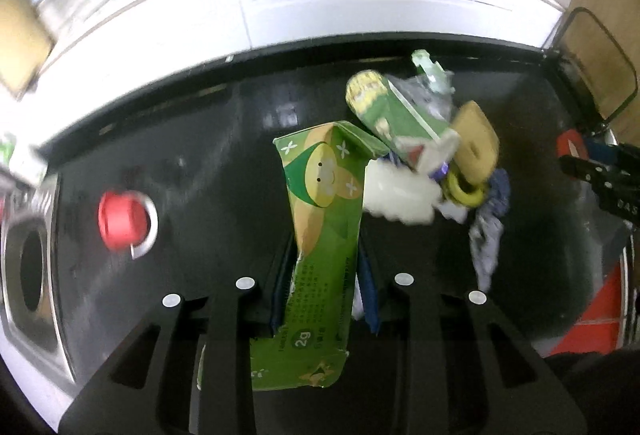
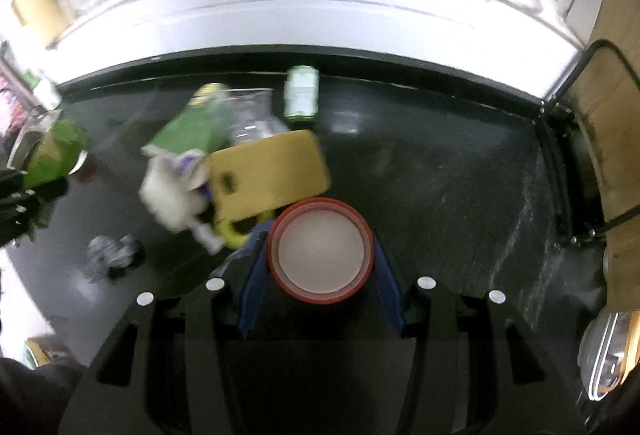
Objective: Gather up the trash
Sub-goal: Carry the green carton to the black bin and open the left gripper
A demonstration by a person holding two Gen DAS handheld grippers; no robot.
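Observation:
My left gripper (image 1: pixel 326 267) is shut on a flattened green carton (image 1: pixel 320 195), which sticks up between the blue pads above the black counter (image 1: pixel 200 163). My right gripper (image 2: pixel 322 267) is shut on a round red-rimmed cup (image 2: pixel 320 251), seen from above with its pale inside showing. A trash pile lies on the counter: another green carton (image 1: pixel 384 111), crumpled white paper (image 1: pixel 396 195), a yellow ring (image 1: pixel 464 191), clear plastic (image 2: pixel 252 115) and a grey crumpled wad (image 2: pixel 112 251). A green can (image 2: pixel 301 99) lies by the back edge.
A small wooden board (image 2: pixel 268 171) rests on the pile. A red round cap (image 1: pixel 120 221) sits near the steel sink (image 1: pixel 28 267) at the left. A white ledge (image 1: pixel 280 7) runs behind the counter, with a jar and a wooden block on it. A wire rack (image 2: pixel 560 163) stands at the right.

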